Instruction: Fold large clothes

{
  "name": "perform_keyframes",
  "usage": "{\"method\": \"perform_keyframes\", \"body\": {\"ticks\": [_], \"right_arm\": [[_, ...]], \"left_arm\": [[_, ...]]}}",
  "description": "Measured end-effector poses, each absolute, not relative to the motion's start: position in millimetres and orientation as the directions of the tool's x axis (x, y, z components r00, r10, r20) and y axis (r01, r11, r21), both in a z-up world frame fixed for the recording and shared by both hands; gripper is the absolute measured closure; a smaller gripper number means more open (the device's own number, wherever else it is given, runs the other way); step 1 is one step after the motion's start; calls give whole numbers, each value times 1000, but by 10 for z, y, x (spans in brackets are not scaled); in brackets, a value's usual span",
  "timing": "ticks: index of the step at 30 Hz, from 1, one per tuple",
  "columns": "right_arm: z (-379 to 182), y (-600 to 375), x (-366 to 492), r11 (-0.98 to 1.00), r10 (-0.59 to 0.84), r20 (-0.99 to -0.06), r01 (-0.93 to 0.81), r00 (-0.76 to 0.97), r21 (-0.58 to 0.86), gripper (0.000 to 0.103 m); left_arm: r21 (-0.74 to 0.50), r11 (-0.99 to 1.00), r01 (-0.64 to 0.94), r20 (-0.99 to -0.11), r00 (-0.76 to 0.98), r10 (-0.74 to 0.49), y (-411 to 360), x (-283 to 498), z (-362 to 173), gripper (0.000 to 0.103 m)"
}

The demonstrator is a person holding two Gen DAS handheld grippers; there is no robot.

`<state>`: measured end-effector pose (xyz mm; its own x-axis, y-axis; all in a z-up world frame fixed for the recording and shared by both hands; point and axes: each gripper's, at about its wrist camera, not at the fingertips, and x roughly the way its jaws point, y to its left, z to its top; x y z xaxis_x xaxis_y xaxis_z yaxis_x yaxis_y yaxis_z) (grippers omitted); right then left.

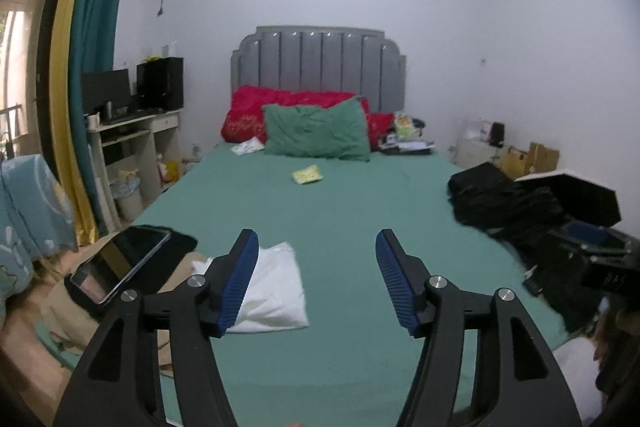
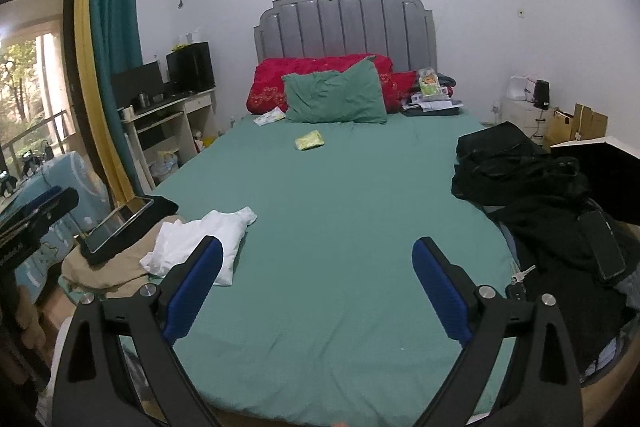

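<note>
My left gripper (image 1: 316,279) stands open above the near part of the bed (image 1: 360,203), nothing between its blue pads. My right gripper (image 2: 318,289) is likewise spread wide and empty over the green sheet.

The white garment (image 1: 276,291) lies folded into a compact rectangle on the sheet near the bed's left edge; in the left wrist view my left-hand pad partly hides it. In the right wrist view the same garment (image 2: 200,243) looks looser, with a sleeve end trailing toward the middle of the bed. It touches neither gripper.

Just left of it lies a tan garment (image 2: 108,267), with a tablet (image 2: 116,223) propped on a black item on top.

A heap of black clothes (image 2: 532,187) occupies the bed's right edge, well apart from the white garment. A green pillow (image 2: 336,95) leans against red bedding (image 2: 276,83) at the grey headboard (image 2: 344,23). A small yellow-green packet (image 2: 309,140) lies on the sheet in front of the pillow.
</note>
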<state>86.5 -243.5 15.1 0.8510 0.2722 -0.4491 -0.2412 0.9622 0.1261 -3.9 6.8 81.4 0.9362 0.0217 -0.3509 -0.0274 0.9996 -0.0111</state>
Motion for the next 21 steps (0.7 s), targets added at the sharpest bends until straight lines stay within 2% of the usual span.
{"method": "perform_keyframes", "body": {"ticks": [2,6,21], "right_arm": [[81,-2357,931,965,263,-455,-234,851,120,8],[-23,-2219,1020,963,268,-476,-254,838,93,7],[-309,-1793,1317,948,296,-531,-310,794,66,5]], "left_arm": [[5,998,-56,-369,928,54,131,27,717,38],[-69,997,-42,-391,920,12,344,144,570,38],[-139,987,-76,-450,893,5,748,428,202,38]]}}
